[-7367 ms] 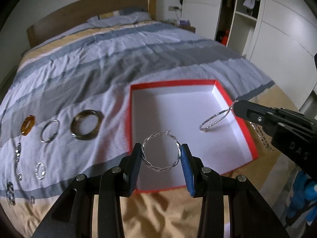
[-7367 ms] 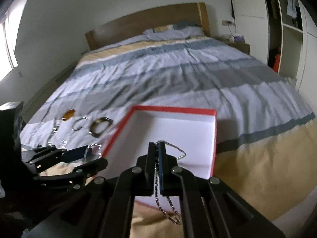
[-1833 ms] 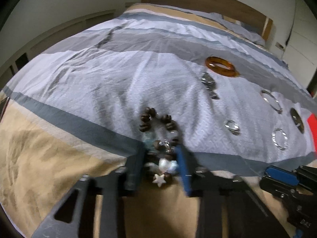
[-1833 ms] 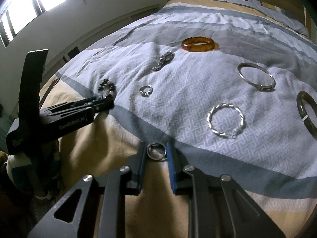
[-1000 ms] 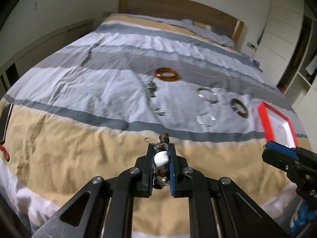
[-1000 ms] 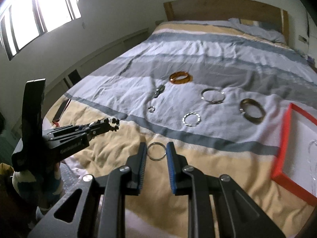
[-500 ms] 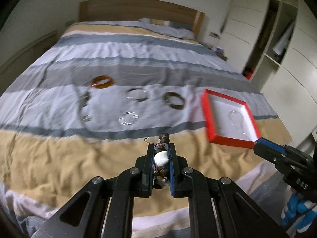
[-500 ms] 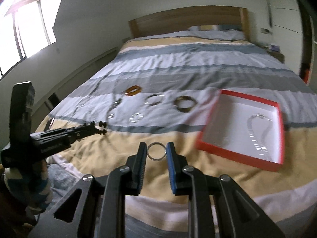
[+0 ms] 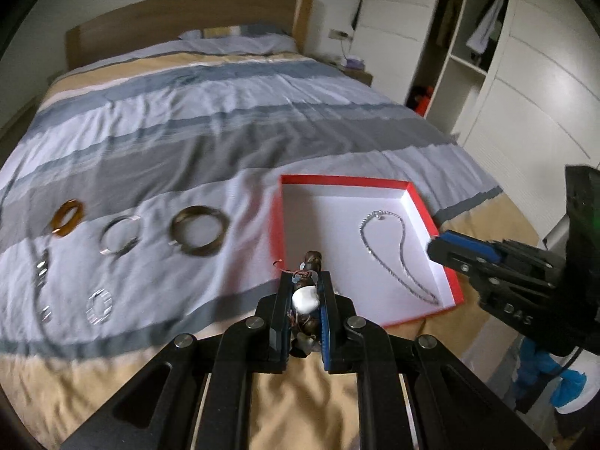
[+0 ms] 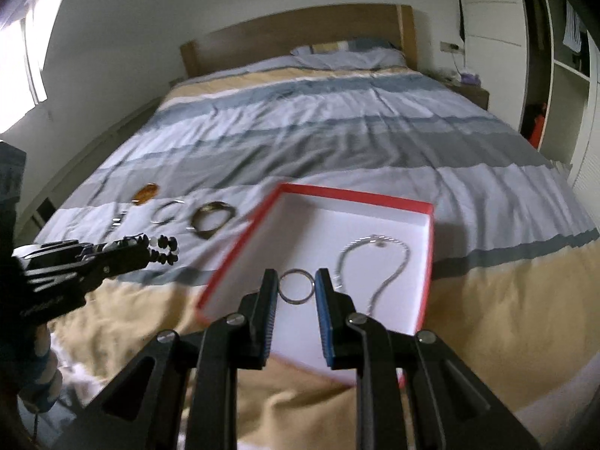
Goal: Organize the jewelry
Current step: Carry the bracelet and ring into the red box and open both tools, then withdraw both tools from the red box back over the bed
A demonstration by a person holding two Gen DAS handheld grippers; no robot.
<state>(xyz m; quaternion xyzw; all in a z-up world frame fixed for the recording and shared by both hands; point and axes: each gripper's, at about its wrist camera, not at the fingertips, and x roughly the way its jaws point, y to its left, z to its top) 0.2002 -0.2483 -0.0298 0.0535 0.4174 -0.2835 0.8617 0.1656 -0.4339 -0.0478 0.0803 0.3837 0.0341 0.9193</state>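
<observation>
Left hand-held gripper [image 9: 304,296] clamped tight on a beaded bracelet [image 9: 307,292], dark beads and one white bead bunched between the pads, held above the bed [image 9: 187,120] just short of the red box's [image 9: 408,187] near-left corner. Right hand-held gripper [image 10: 296,285] closed partway on a thin metal ring [image 10: 295,286], ring upright between the pads, held over the box's white floor. A silver chain necklace [image 9: 397,251] lies inside the box. On the striped bedcover left of the box: dark bangle [image 9: 198,234], silver bangle [image 9: 119,238], amber bangle [image 9: 67,218], twisted silver hoop [image 9: 99,305], blurred.
</observation>
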